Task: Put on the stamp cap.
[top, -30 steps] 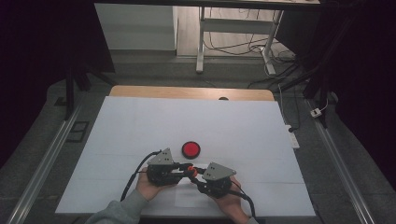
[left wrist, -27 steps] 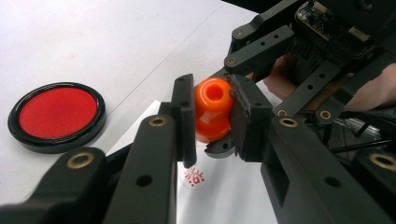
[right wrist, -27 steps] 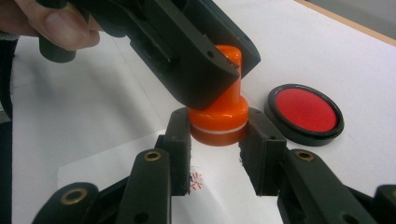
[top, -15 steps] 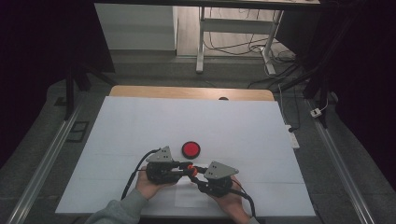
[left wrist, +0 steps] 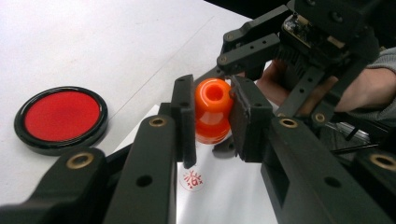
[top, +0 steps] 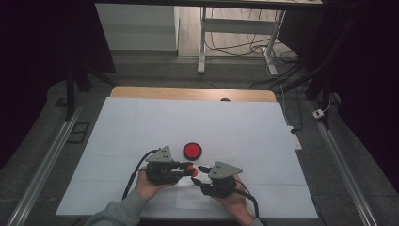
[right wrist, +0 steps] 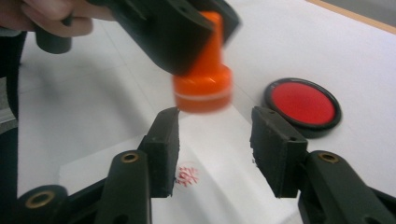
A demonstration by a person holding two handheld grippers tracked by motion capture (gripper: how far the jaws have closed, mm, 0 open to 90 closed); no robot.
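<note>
Orange stamp (left wrist: 213,111) is pinched between the two pads of the left claw (top: 189,168), held above a white sheet of paper (right wrist: 219,186) near the person's edge of the bench (top: 141,122). On that paper, under the stamp, sits a small round red imprint (left wrist: 192,178); its mark is too small to read. The right claw (right wrist: 215,140) faces the stamp from the other side: its jaws have just been opening and now stand apart with nothing pressed between them, the stamp's wide base hanging just above and beyond their tips. In the high view the two claws meet tip to tip. Just past them lies a round red ink pad (top: 192,150) in a black rim, bearing no label, apart from the stamp.
</note>
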